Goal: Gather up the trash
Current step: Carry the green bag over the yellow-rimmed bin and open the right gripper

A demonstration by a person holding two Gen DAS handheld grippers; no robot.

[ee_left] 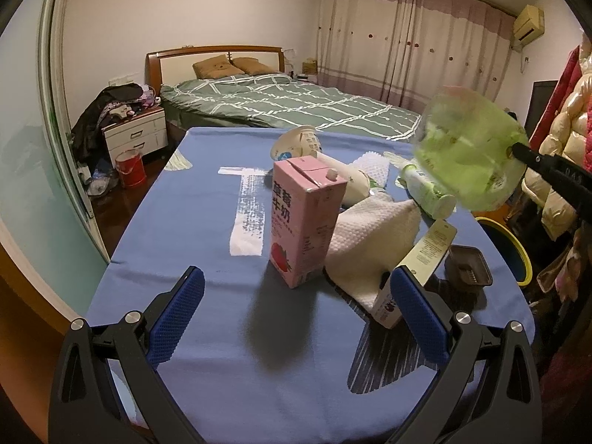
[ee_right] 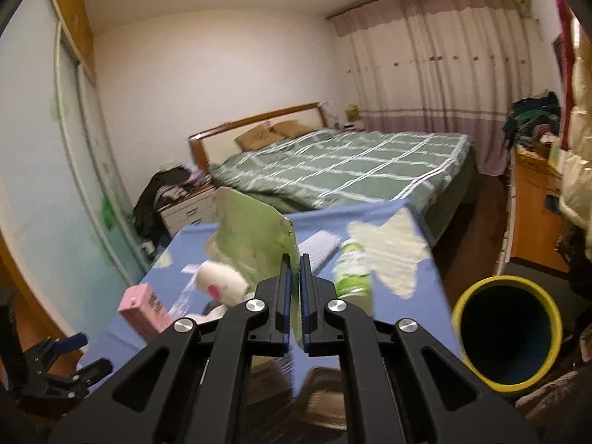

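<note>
My right gripper is shut on a green and clear plastic wrapper, held in the air above the blue table; the wrapper also shows in the left wrist view. My left gripper is open and empty, low over the table's near end. Between and beyond its fingers stands a pink milk carton. Beside it lie a white cloth, a flat carton, a white cup, a green-white bottle and a dark tray.
A yellow-rimmed bin stands on the floor right of the table; it also shows in the left wrist view. A bed, a nightstand and a red bucket lie beyond. Coats hang at the right.
</note>
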